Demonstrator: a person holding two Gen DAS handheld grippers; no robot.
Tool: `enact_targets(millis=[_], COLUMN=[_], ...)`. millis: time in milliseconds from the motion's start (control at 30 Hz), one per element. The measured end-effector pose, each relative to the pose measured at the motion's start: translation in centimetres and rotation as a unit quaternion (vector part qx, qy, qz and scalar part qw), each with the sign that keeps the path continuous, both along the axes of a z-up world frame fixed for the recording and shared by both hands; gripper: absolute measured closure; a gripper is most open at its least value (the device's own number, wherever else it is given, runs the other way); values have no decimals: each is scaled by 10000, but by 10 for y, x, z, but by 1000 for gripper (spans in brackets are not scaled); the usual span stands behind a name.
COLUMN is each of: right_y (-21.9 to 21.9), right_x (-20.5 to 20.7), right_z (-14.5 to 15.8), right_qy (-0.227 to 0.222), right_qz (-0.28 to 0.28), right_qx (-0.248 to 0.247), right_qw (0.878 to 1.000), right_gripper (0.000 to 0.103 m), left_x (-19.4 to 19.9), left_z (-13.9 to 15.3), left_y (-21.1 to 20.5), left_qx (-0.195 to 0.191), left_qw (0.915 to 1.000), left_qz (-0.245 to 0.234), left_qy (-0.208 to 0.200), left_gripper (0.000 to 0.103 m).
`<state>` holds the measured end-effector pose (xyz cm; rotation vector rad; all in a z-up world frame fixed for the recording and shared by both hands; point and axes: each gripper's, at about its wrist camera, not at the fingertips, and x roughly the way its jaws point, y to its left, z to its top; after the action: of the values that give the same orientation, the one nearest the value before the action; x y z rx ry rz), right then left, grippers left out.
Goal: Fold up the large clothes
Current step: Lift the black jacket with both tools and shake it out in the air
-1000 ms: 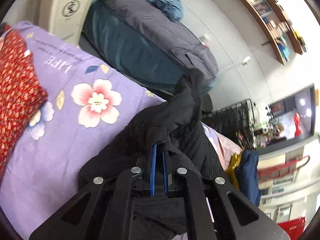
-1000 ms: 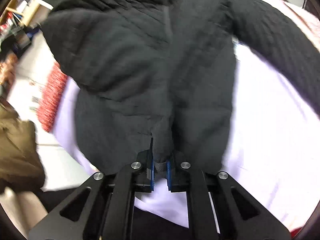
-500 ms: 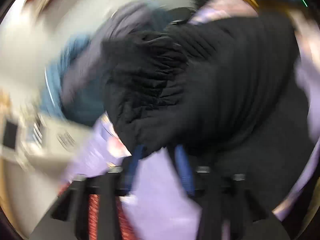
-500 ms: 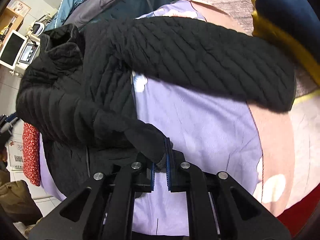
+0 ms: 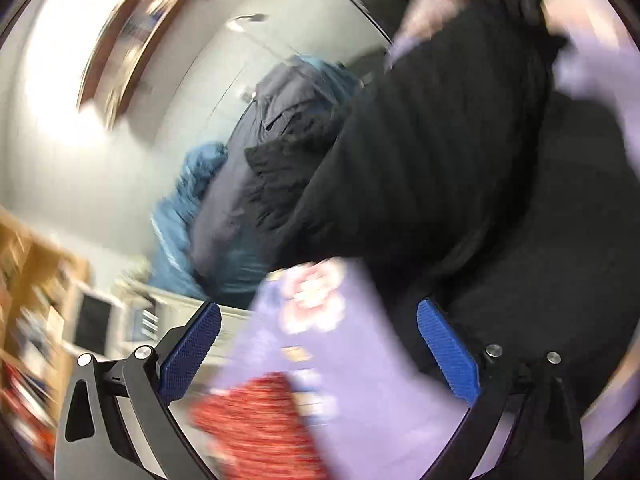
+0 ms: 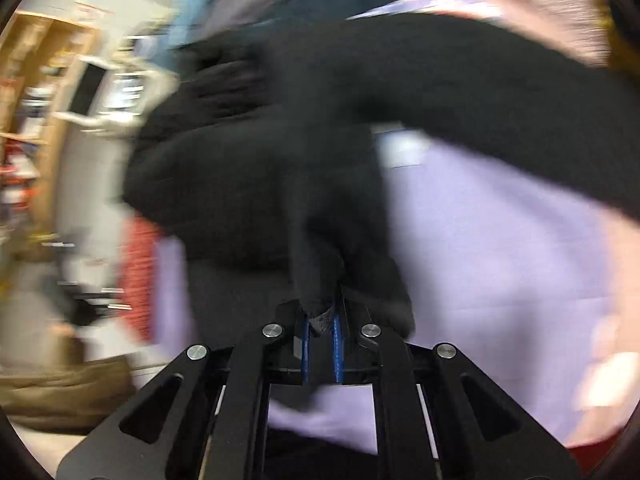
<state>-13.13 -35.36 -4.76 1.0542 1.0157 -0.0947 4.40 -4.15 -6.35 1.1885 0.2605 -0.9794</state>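
Note:
A black quilted jacket (image 5: 440,152) lies spread on a lilac flowered sheet (image 5: 320,360). My left gripper (image 5: 320,344) is open and empty, its blue pads wide apart, above the sheet just left of the jacket. In the right wrist view the jacket (image 6: 248,168) fills the middle, one sleeve (image 6: 500,92) stretched to the right. My right gripper (image 6: 322,340) is shut on a fold of the jacket's edge. Both views are blurred by motion.
A red patterned cloth (image 5: 256,428) lies on the sheet near my left gripper. A pile of blue and dark coats (image 5: 224,208) sits behind the bed. Wooden shelves (image 6: 32,92) and a white device (image 6: 104,92) stand at the left.
My left gripper has let go of the jacket and opened wide. The jacket has been swung out and spread over the sheet. My right gripper keeps its hold on the jacket's edge.

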Motion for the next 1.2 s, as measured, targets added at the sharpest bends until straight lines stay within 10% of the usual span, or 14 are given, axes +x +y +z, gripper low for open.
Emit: enact_targets(millis=[233, 400, 500, 633, 700, 800, 1033, 1200], right_y=[40, 79, 86, 72, 60, 43, 1, -22], right_x=[121, 187, 202, 200, 190, 170, 108, 50], right_z=[59, 99, 93, 90, 89, 87, 42, -3], right_qy=[-1871, -1662, -1649, -1729, -1815, -1811, -545, 519], right_qz=[721, 1562, 1701, 1434, 1129, 692, -211, -829], right_qx=[1561, 523, 936, 1158, 1193, 960, -99, -561], right_qw=[9672, 9722, 9670, 9675, 9696, 9763, 9982, 9936], right_gripper=[94, 94, 94, 76, 39, 38, 35, 35], left_x=[-85, -98, -81, -52, -32, 9, 121, 222], left_z=[12, 46, 55, 40, 36, 37, 75, 79], left_y=[-14, -34, -43, -56, -55, -44, 32, 105], left_qx=[-884, -1822, -2035, -1733, -1722, -1964, -2409, -1651], left_qw=[9953, 9816, 9739, 9721, 9616, 9345, 9030, 8703], left_qz=[-158, 293, 618, 1137, 1320, 1705, 3247, 4641], left_qy=[366, 495, 791, 1094, 1678, 2430, 1451, 35], left_gripper=[6, 6, 6, 61, 80, 87, 91, 80])
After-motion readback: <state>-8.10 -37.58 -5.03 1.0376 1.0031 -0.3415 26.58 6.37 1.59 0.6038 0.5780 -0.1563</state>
